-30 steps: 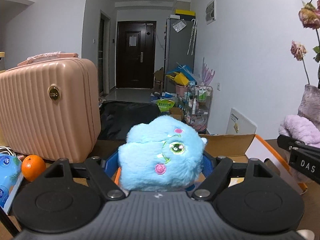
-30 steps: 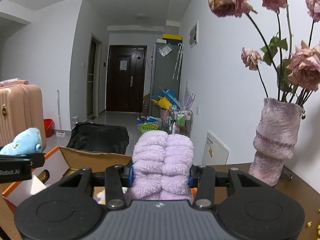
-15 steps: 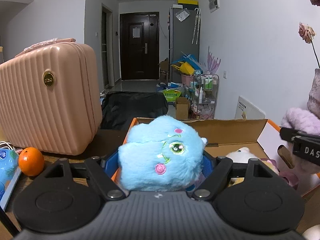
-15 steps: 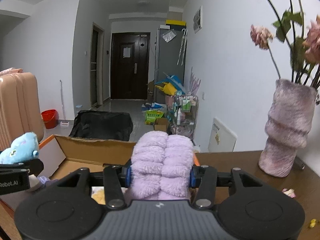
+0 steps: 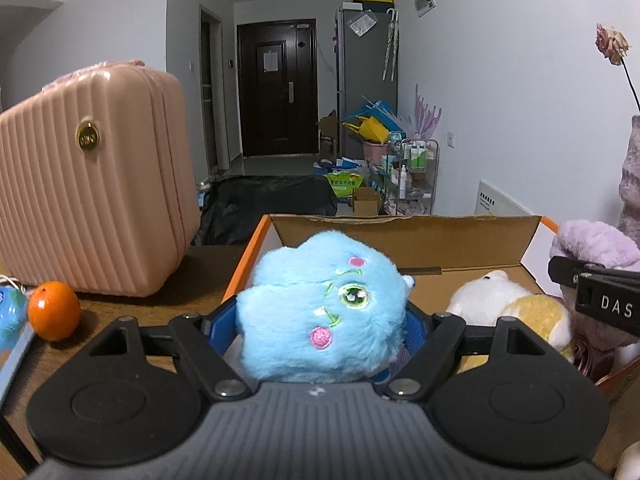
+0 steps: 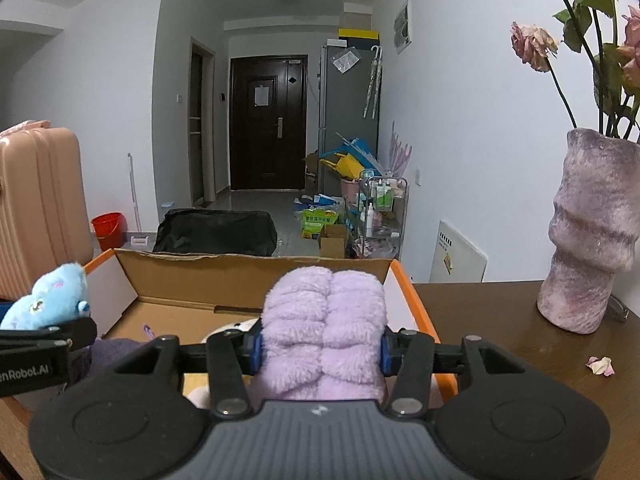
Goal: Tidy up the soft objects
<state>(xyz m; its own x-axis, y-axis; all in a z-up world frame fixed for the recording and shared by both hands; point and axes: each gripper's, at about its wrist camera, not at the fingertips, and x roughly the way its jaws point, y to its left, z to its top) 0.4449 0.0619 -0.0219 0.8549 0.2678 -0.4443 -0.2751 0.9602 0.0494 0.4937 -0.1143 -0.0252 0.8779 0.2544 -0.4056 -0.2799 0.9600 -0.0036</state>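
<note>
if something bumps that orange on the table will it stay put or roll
The orange would probably roll: it looks round and sits loose on the bare table. The pink case behind it might stop a roll that way. It likely feels firm and heavy for its size, with a skin easy to grip.

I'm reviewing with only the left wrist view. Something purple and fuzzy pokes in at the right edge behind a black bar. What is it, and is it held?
Observer: It is a lilac plush, clamped between the blue pads of the right tool.
Reviewer: Where is it relative to the cardboard box?
Observer: It is near the right end of the box. The orange right rim runs just to the right of the plush.
Reviewer: Is anything loose on the table beyond that rim?
Observer: Yes, fallen petals lie on the table near the foot of the vase.
</note>
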